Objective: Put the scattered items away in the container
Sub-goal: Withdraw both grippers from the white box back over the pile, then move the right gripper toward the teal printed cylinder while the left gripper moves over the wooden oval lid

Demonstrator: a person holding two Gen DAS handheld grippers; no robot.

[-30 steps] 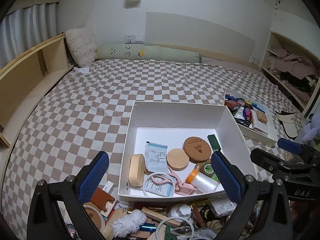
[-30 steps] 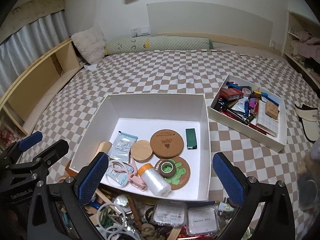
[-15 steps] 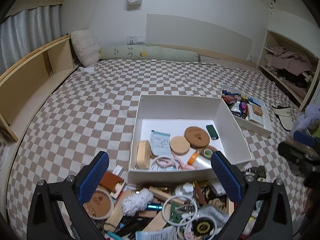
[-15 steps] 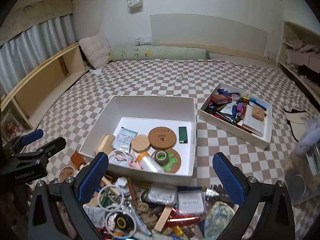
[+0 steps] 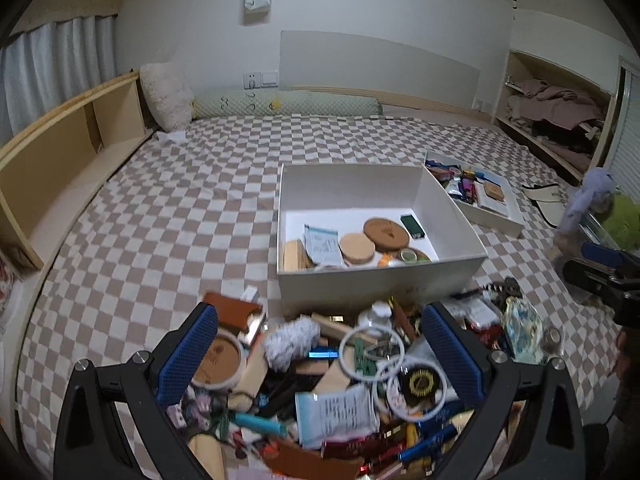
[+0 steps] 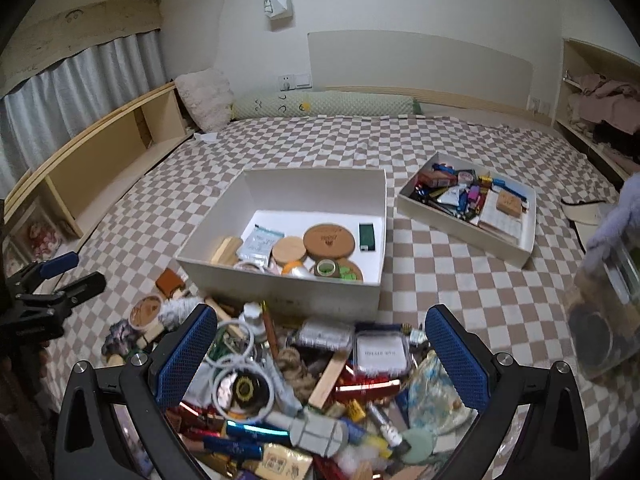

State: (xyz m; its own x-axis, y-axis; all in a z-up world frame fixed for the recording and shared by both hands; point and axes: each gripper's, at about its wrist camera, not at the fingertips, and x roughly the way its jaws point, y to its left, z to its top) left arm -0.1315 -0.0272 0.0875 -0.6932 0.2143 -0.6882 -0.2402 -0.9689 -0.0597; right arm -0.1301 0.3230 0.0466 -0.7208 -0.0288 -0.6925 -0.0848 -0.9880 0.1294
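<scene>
The left tongs [image 5: 316, 354] are wide open and hold nothing. The right tongs [image 6: 320, 354] are wide open too, with nothing in them. Both hang over the pile of scattered things [image 6: 304, 392] at 6 o'clock on the checkered bed [image 6: 460, 280].

In the pile, the fluffy white puff [image 5: 292, 342] looks soft and light; I think a pinch in the middle would lift it. The white rings [image 6: 236, 350] look thin, stiff and a bit slippery, so grab one across its rim. The paper packet [image 5: 338, 412] is flat and floppy; take it by an edge. The clear plastic case [image 6: 380, 354] looks hard and smooth, so hold it by its sides. The wooden stick [image 6: 330, 380] is stiff and easy to grip in the middle.

The big white box [image 6: 280, 294] sits at 12 o'clock, just past the pile. Inside are round cork coasters [image 6: 329, 240], a wooden lid [image 6: 289, 250], a green tape roll [image 6: 326, 268], a dark green lighter [image 6: 366, 237] and a packet. There is room left.

The flat white tray [image 6: 524, 248] at 2 o'clock is full of small colorful things.
</scene>
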